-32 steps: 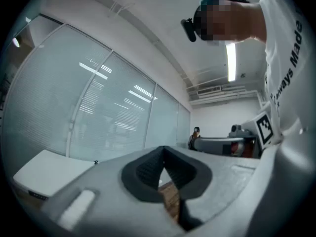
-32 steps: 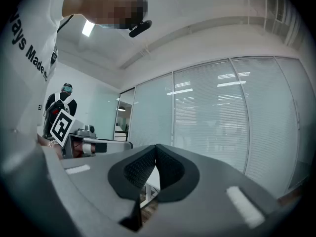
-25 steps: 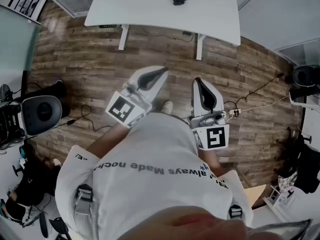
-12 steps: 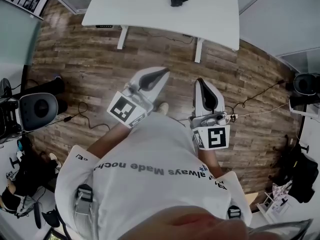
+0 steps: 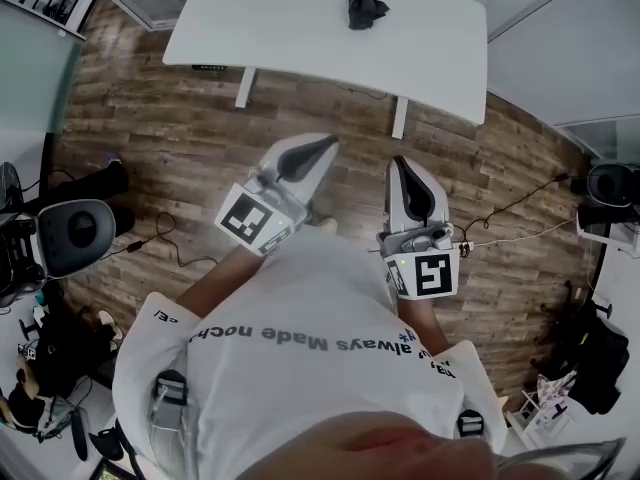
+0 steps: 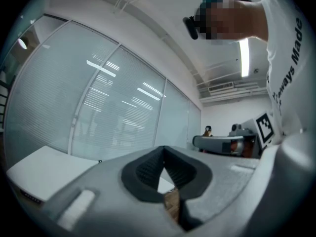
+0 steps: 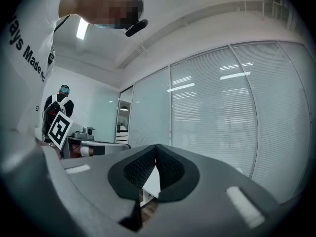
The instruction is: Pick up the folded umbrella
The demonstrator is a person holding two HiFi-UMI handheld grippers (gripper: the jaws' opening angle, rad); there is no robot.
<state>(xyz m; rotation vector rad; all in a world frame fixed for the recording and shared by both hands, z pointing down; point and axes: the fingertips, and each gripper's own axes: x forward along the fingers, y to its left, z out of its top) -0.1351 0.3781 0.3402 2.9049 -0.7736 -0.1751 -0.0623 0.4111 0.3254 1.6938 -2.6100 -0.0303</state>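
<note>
The folded umbrella (image 5: 364, 4) is a small black bundle lying on the white table (image 5: 290, 23) at the top of the head view. Both grippers are held level in front of my chest, over the wooden floor and well short of the table. My left gripper (image 5: 326, 145) is shut with nothing in it; in its own view the dark pads (image 6: 148, 169) meet at the tip (image 6: 164, 148). My right gripper (image 5: 396, 161) is also shut and empty, its tips (image 7: 156, 146) touching. A corner of the table (image 6: 42, 169) shows low in the left gripper view. Neither gripper view shows the umbrella.
A grey office chair (image 5: 78, 230) stands at the left and a black one (image 5: 610, 180) at the right. Cables (image 5: 505, 203) run over the wooden floor (image 5: 160, 118). Glass walls with blinds (image 6: 103, 98) stand behind the table. Another person (image 7: 59, 105) stands far off.
I have walked toward the table: it and the umbrella sit lower and larger in the head view, and the floor has slid back under me. Both grippers keep their shut pose.
</note>
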